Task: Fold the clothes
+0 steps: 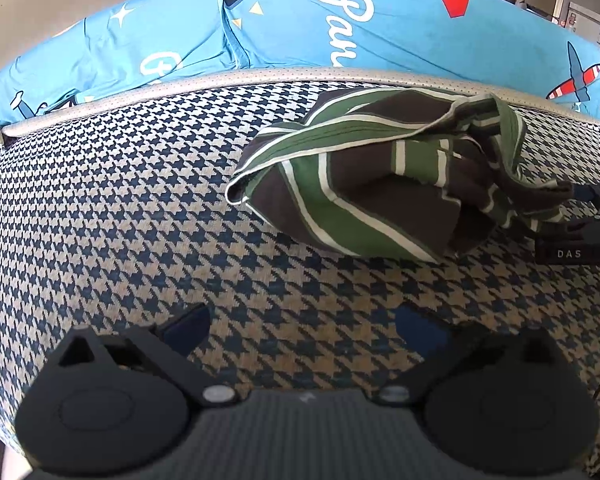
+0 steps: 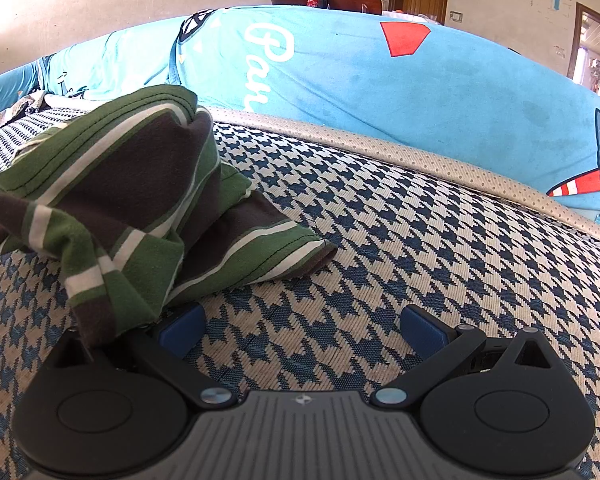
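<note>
A crumpled piece of clothing with green, brown and white stripes (image 1: 376, 184) lies in a loose heap on the blue and cream houndstooth cushion (image 1: 120, 208). It is not folded flat. Behind the cushion runs a pale dotted edge strip (image 1: 228, 80), and past that sits a big sky-blue cover with white letters and red shapes (image 1: 400, 28).

The left gripper (image 1: 302, 330) has its two blue pads spread wide apart. Nothing is between them. It sits low over the cushion, and the clothing is farther off, toward its right.

The right gripper (image 2: 302, 330) also has its blue fingers (image 2: 182, 332) spread wide, with only cushion between them. A hanging corner of the clothing (image 2: 112, 208) drapes down over its left side, right by the left finger.
</note>
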`<state>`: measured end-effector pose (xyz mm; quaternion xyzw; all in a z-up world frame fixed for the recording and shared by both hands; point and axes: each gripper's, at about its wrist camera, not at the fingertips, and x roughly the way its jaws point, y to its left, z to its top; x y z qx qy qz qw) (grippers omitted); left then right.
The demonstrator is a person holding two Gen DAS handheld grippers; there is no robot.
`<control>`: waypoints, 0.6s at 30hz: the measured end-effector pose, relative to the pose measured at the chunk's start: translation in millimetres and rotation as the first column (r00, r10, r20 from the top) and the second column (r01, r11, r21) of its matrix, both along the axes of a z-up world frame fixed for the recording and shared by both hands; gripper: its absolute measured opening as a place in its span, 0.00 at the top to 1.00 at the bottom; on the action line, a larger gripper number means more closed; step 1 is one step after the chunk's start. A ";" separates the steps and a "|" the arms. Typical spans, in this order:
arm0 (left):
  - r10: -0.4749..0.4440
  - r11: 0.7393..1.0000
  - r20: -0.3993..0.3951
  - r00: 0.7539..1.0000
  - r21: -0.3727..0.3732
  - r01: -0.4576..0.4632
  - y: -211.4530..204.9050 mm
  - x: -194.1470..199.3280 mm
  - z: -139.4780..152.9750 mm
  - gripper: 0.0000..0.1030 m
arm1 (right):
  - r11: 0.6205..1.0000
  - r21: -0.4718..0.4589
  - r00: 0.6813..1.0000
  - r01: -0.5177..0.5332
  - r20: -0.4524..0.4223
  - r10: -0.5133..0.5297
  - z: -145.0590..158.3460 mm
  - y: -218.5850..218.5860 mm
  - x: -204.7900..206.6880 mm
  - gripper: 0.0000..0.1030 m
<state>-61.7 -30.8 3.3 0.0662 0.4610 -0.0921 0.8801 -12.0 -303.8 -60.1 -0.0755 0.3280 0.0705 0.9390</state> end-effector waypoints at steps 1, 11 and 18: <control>-0.003 1.000 0.001 1.000 0.001 0.003 0.3 -0.4 -0.1 0.00 | 1.000 0.000 1.000 0.000 0.000 0.000 0.1 0.0 -0.6 0.00; -0.021 1.000 -0.013 1.000 -0.003 0.021 4.4 -1.8 -2.8 0.00 | 1.000 -0.001 1.000 0.001 0.002 -0.001 -2.3 -1.2 6.7 0.00; -0.040 0.999 -0.021 0.999 0.004 0.040 0.7 3.3 -6.4 0.00 | 0.997 -0.001 0.997 0.076 -0.015 -0.076 -0.9 6.6 7.1 0.00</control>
